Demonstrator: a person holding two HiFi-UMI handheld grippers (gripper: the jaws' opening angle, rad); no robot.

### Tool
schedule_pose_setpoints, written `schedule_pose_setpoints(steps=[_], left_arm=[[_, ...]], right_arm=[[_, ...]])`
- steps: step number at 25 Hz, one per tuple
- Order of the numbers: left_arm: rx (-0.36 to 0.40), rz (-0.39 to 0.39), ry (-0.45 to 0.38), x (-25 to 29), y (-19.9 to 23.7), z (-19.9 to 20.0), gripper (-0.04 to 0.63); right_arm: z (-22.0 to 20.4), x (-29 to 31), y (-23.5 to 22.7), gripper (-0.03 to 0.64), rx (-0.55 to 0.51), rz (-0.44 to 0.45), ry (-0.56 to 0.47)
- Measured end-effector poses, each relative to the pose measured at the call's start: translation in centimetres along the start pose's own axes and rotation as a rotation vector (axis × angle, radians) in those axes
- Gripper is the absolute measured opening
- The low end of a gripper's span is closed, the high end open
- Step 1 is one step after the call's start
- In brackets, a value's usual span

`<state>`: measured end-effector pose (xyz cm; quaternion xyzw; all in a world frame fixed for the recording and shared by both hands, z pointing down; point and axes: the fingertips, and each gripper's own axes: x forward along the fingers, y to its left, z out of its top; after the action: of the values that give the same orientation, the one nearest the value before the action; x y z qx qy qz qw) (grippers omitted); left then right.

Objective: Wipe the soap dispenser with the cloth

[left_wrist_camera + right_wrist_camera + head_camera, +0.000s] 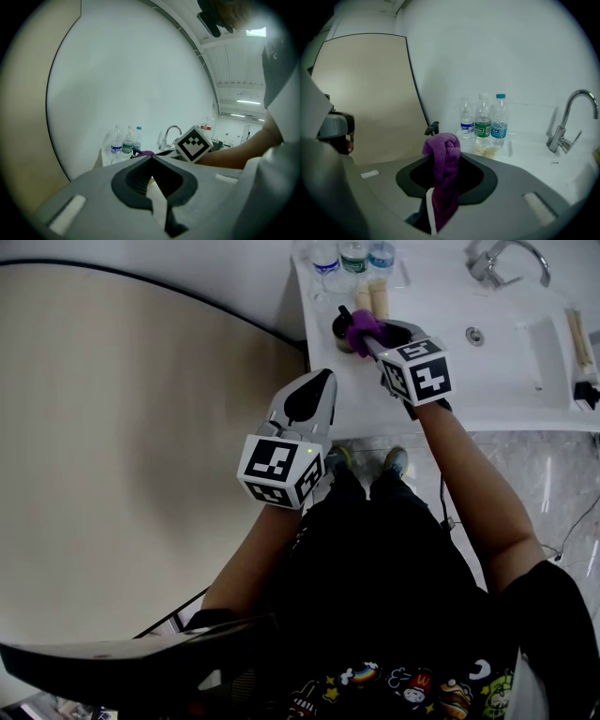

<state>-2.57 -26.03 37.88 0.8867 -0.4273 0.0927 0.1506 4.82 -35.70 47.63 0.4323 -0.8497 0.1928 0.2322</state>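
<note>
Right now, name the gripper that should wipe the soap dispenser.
Right. The right gripper is clamped on the purple cloth, close beside the soap dispenser. The left gripper is shut on nothing and sits farther back.

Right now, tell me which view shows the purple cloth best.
The right gripper view: the purple cloth sits close, centred, its folds clear. The head view shows it small; the left gripper view, only a sliver.
</note>
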Motion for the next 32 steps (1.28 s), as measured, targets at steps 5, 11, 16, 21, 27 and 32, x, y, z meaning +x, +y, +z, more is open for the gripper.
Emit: schedule_pose_setpoints(steps=[5, 11, 16, 21, 27, 32], left_arm=[[0.001, -0.014, -0.005, -0.4, 0.6, 0.2, 0.0], [-0.018, -0.04, -0.002, -0.7, 1.9, -0.4, 0.0], [-0.029, -0.071, -0.002, -1.2, 3.2, -0.8, 0.0], [-0.033, -0.091, -0.001, -1.5, 4.8, -1.0, 0.0], [-0.028, -0.094, 0.01, -1.4, 5.4, -1.1, 0.0], [-0.028, -0.097, 0.022, -1.1, 4.6, -1.5, 0.0]], right_arm=[[-0.2, 0.1, 1.9, 0.14, 0.005, 0.005, 0.0], [-0.6, 0.1, 3.6, 0.14, 0.022, -0.021, 0.005], [-0.9, 0.6, 5.4, 0.14, 0.028, -0.041, 0.018], [-1.1, 1.4, 6.8, 0.14, 0.025, -0.054, 0.029], [-2.6, 1.8, 7.1, 0.14, 0.017, -0.055, 0.048], [-4.2, 1.9, 6.0, 0.14, 0.02, -0.062, 0.067]])
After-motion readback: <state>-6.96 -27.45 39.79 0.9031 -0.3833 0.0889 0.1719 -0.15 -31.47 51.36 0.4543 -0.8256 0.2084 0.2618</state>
